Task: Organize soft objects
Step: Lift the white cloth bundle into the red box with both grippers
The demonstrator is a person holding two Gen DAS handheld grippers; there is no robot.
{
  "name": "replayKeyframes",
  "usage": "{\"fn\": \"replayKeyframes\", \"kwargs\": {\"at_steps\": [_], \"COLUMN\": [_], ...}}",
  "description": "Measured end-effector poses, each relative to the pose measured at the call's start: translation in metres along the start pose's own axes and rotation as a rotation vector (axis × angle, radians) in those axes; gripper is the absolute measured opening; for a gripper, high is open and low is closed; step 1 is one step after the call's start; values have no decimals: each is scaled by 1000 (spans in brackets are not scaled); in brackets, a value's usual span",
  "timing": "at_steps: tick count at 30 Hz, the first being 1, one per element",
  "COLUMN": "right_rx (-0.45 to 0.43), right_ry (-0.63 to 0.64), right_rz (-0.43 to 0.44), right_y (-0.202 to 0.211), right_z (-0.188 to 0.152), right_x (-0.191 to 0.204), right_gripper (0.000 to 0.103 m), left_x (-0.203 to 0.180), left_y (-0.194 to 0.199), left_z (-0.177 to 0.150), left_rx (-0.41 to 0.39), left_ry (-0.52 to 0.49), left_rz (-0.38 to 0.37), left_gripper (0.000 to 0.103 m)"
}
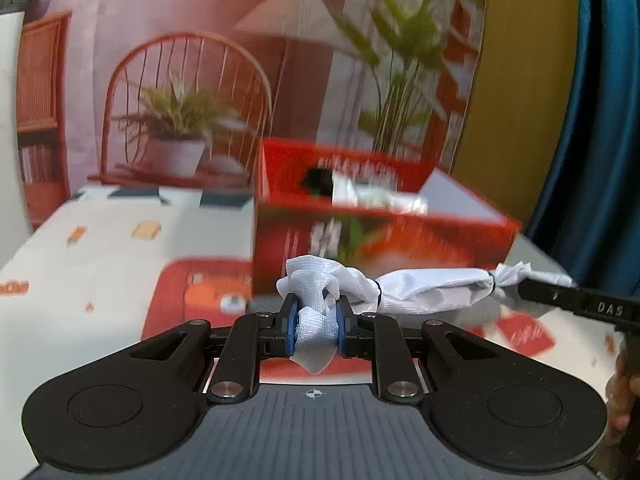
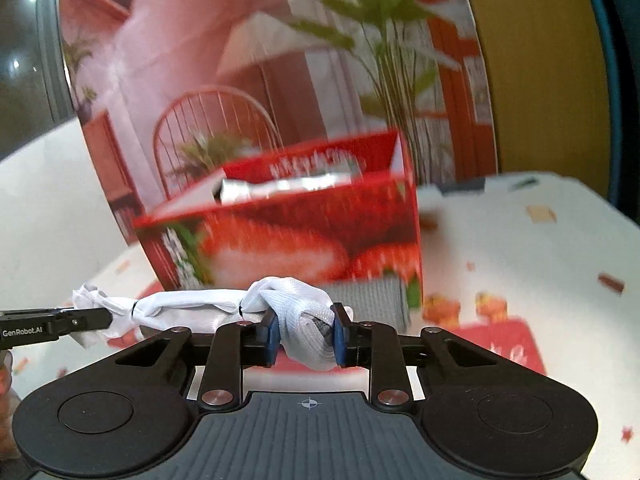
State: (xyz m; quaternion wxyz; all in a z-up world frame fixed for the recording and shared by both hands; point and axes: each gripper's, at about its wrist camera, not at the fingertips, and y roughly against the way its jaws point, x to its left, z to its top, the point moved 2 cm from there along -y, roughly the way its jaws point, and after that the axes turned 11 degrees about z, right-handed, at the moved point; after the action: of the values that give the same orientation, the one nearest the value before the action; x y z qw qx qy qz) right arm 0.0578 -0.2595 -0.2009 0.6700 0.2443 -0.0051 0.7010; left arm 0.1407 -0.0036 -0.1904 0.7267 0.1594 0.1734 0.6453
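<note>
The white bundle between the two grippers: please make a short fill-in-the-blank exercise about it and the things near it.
1. The left gripper and the right gripper each pinch one ____ of the white bundle.
2. Behind the bundle stands an open box whose main colour is ____.
3. The bundle is tied with thin ____ bands.
4. The pads of the grippers are ____ in colour.

Missing words: end; red; black; blue
</note>
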Motion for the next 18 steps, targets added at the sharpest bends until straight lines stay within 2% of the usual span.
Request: {"fn": "replayKeyframes", "kwargs": {"at_steps": [4, 8, 13, 18], "right_rx": [-55, -88, -97, -36], "right_ry": [12, 37, 55, 23], "right_rz": [17, 19, 1, -30], "right_y": [5, 0, -23, -58], "right_z": [30, 60, 96, 114], "right_x": [2, 3, -5, -27], "right_gripper": [23, 23, 23, 23], "left_x": [-4, -13, -22, -22], "left_y": [5, -7, -40, -76], "left_z": [32, 64, 94, 106], "left_rx": [-53, -69, -37, 70], "left_ry": [11, 16, -7, 5], "left_rz": [-10, -21, -21, -20], "left_gripper": [20, 20, 20, 20]}}
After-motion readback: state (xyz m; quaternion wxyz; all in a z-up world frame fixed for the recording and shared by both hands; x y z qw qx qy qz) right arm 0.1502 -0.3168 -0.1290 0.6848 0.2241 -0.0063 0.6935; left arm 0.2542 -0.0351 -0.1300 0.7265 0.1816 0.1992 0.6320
